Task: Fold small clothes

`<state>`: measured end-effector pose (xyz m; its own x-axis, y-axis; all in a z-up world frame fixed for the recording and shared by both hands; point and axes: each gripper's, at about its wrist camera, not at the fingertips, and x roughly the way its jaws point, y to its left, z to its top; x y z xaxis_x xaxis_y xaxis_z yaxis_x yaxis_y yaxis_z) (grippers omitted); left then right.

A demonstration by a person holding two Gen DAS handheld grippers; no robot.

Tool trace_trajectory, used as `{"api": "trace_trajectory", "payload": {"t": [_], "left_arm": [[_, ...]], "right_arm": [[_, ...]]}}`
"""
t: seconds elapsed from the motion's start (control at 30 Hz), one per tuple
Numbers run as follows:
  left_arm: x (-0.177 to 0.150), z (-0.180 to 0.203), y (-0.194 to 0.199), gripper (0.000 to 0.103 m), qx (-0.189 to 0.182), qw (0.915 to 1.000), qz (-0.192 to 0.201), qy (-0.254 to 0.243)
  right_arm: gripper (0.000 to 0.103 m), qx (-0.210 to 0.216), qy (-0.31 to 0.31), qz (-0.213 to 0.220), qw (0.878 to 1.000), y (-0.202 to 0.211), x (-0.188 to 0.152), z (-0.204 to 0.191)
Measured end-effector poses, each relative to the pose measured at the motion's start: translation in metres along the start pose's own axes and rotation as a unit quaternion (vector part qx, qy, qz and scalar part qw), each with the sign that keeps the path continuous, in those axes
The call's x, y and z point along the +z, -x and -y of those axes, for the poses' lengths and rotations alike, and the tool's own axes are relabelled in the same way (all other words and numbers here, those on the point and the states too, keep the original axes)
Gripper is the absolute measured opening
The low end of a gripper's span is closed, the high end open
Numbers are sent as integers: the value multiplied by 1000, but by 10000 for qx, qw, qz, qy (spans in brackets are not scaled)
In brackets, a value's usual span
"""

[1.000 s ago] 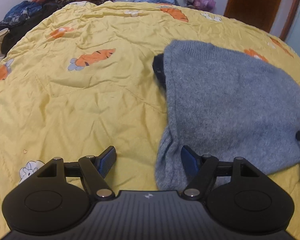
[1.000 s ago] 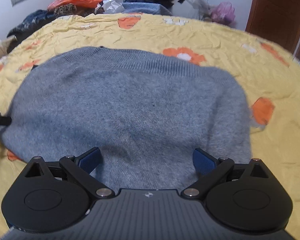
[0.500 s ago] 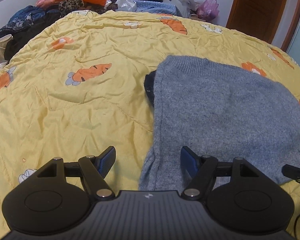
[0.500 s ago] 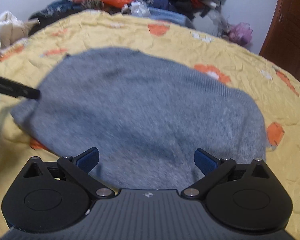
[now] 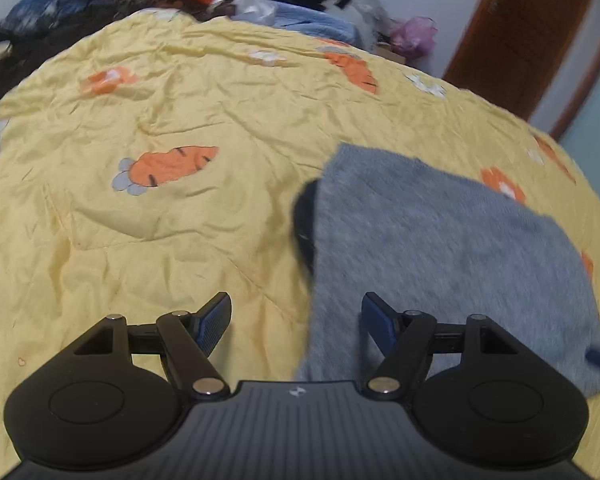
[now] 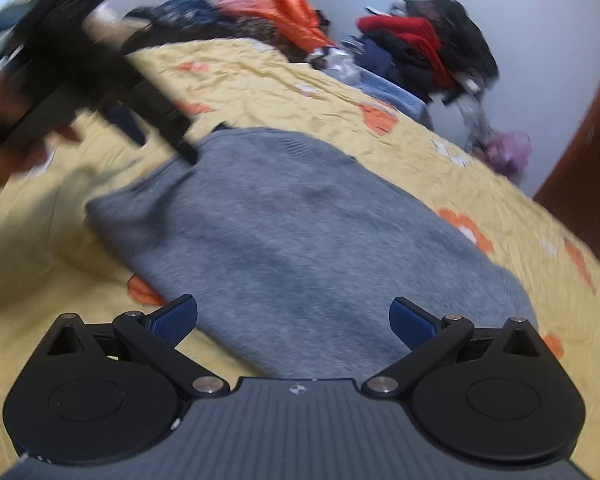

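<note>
Yellow quilt [image 5: 148,240] — both grippers above sweater [image 6: 300,240], spread

A folded grey knit sweater [image 6: 300,240] lies flat on the yellow carrot-print quilt [image 5: 140,220].

Bare quilt [image 5: 148,248] left of sweater [image 5: 440,260].
</note>
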<state>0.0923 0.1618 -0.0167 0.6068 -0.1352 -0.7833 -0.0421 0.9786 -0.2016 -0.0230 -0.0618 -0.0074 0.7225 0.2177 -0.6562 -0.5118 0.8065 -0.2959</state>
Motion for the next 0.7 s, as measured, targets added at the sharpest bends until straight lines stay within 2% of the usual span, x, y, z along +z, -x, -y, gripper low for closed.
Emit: {"api": "trace_trajectory", "payload": {"t": [0.1,0.2,0.37,0.7], "left_arm": [[4,0,-3,72,341,9994,37,-25],[5,5,-2,72,596,9981,79,-117],[4,11,-7,77,545,9985,40,-105],[8,15,-13,78,441,9989,-40,-158]], "right_arm": [[102,-75,383,51,9992,0,-2,-16],[102,-90,461,40,9989,0,-2,-23],[102,-135,446,64,9989,2,-2,-25],[102,-188,693,29,9974,-2,-5,-36]]}}
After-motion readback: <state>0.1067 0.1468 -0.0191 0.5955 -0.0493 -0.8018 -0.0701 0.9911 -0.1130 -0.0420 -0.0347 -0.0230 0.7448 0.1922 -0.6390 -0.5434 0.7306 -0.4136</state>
